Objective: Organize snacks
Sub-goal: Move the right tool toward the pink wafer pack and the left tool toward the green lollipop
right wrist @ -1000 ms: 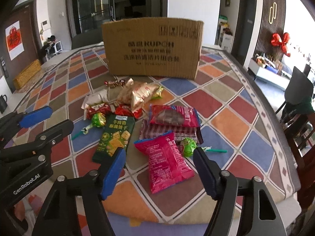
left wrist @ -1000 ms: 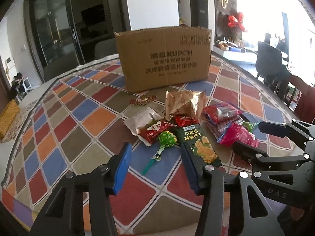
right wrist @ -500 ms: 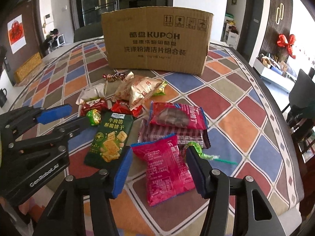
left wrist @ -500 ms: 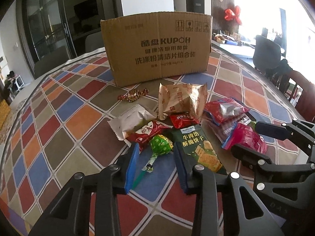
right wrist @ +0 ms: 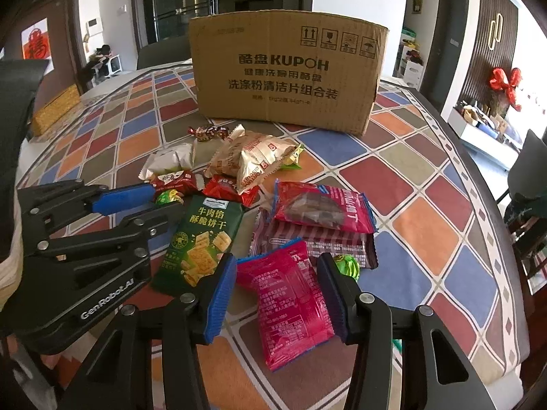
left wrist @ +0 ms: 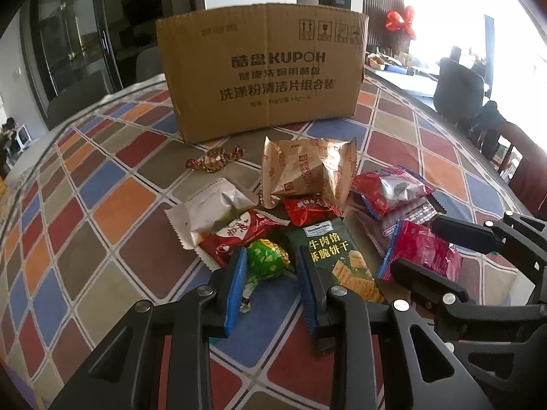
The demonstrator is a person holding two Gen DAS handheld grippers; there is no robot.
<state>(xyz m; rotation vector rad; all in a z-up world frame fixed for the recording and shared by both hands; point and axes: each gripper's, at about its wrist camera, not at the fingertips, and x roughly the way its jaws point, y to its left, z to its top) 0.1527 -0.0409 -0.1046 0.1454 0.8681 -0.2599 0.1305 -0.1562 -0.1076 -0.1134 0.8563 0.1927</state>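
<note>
green lollipop (left wrist: pixel 266 261) sits between left tongs (left wrist: pixel 271 285); pink packet (right wrist: pixel 290 300) between right tongs (right wrist: pixel 278 295).

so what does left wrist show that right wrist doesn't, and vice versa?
Left wrist only: the green lollipop head-on between the left gripper pads, pads not yet touching it.
Right wrist only: the pink packet between the right gripper pads, a second green lollipop beside it, and the red paper on the door.
Both: cardboard box, green cracker pack, gold bag.
</note>
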